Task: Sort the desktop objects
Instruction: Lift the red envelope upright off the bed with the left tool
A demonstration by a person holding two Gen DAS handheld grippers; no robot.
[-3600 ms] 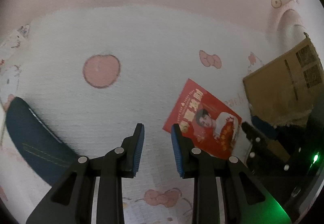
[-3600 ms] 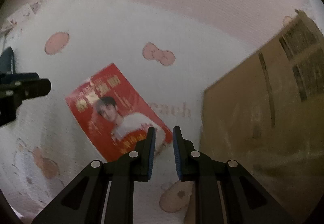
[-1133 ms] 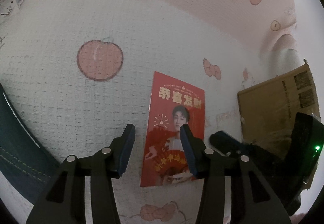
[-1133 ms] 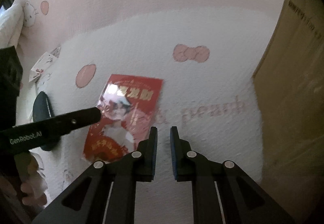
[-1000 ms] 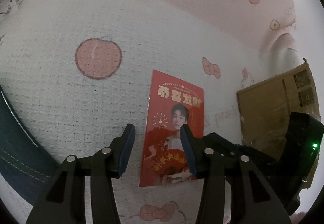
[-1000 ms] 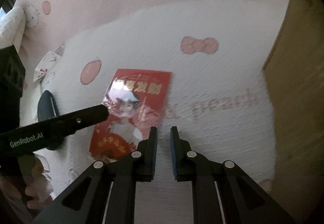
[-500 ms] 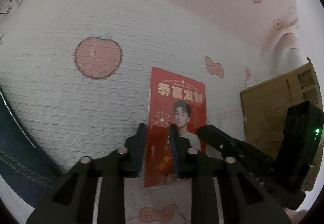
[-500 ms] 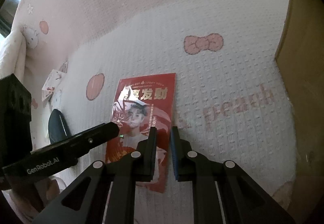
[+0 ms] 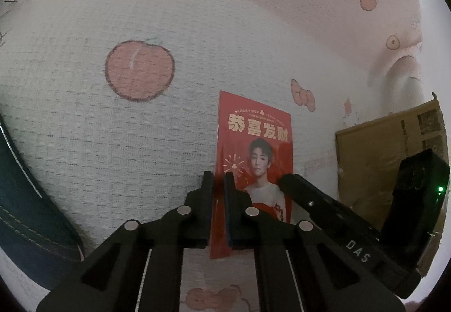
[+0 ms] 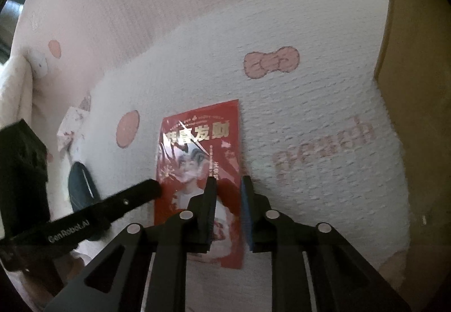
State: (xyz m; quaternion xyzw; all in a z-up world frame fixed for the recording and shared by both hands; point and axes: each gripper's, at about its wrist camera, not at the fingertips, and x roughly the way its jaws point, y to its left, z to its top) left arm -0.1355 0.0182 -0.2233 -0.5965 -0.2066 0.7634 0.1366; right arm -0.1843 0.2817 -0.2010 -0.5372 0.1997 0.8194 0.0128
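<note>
Left gripper (image 9: 218, 185) has just clenched on the red card's (image 9: 255, 148) left edge; right gripper (image 10: 227, 185), just opening, straddles the right edge; next, lift.

I see one red card (image 9: 253, 148) lying flat on the pink-and-white patterned cloth (image 9: 141, 142), its long side running away from me. It is glossy, glare streaking its upper half in the right wrist view (image 10: 203, 159). Gold characters run across its top, with a printed portrait of a person in white below. Its near left edge sits between my left fingers (image 9: 207, 207), its near right edge between my right ones (image 10: 210, 210). A brown cardboard box (image 9: 380, 159) stands to its right, apart from it. A dark blue object (image 10: 81, 188) lies well off to its left.
</note>
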